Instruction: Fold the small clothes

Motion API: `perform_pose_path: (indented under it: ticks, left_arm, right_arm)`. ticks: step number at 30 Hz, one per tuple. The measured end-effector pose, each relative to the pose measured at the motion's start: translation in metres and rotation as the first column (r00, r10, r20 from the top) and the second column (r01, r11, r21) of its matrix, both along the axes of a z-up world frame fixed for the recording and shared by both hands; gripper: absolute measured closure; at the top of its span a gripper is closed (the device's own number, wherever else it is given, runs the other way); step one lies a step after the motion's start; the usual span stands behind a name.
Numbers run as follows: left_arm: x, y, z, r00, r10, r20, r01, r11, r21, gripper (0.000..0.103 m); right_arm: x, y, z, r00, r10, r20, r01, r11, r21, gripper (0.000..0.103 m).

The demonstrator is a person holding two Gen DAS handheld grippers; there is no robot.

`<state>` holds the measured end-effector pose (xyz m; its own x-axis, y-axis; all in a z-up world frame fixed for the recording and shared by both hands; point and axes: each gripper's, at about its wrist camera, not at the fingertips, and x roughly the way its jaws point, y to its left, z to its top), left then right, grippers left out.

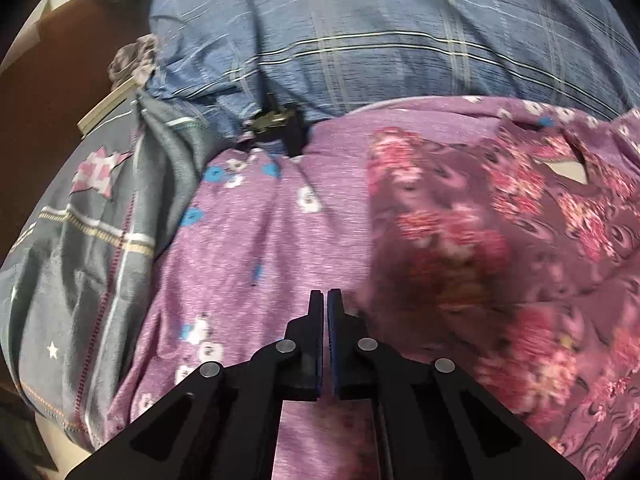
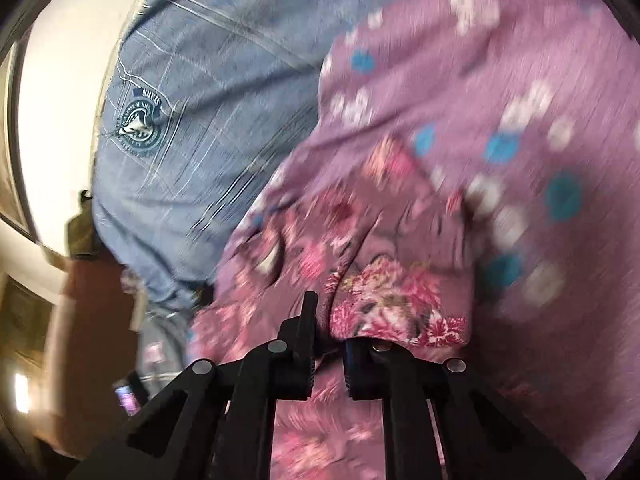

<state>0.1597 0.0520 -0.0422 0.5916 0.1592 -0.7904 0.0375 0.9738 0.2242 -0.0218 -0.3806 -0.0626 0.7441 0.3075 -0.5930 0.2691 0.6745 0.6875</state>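
Observation:
A dark purple garment with pink flowers (image 1: 500, 240) lies on a lilac sheet (image 1: 248, 240) printed with white and blue spots. My left gripper (image 1: 325, 300) is shut and empty, just above the sheet at the garment's left edge. In the right wrist view the same flowered garment (image 2: 384, 300) is bunched up, and my right gripper (image 2: 326, 312) is shut on a fold of it. The cloth hides the right fingertip. The view is motion-blurred.
A blue plaid pillow (image 1: 360, 28) lies behind the sheet and also shows in the right wrist view (image 2: 192, 112). A grey blanket with stars (image 1: 80, 260) lies at the left. A small dark object (image 1: 276, 120) sits under the pillow's edge.

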Motion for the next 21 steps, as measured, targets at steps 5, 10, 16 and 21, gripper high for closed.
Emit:
perform_pose_path:
  ticks: [5,10,16,21]
  left_arm:
    - [0.004,0.019,0.003,0.999,0.046,0.003,-0.046,0.999,-0.016,0.102]
    - [0.006,0.025,0.004,0.998,0.059,0.003,-0.059,0.998,-0.014,0.102]
    - [-0.004,0.005,0.022,0.997,-0.018,0.07,0.023,0.997,-0.069,0.087]
    - [-0.021,-0.028,0.03,0.986,-0.11,0.128,0.117,0.992,-0.045,0.04]
  right_arm:
    - [0.01,0.017,0.012,0.974,0.201,-0.101,-0.216,0.962,-0.165,0.093]
    - [0.009,0.022,-0.009,0.901,0.308,-0.306,-0.383,0.895,-0.229,0.087]
    - [-0.013,0.007,0.033,0.913,0.362,-0.19,-0.398,0.894,-0.205,0.045]
    - [-0.005,0.011,0.042,0.969,0.228,-0.099,-0.247,0.923,-0.294,0.052]
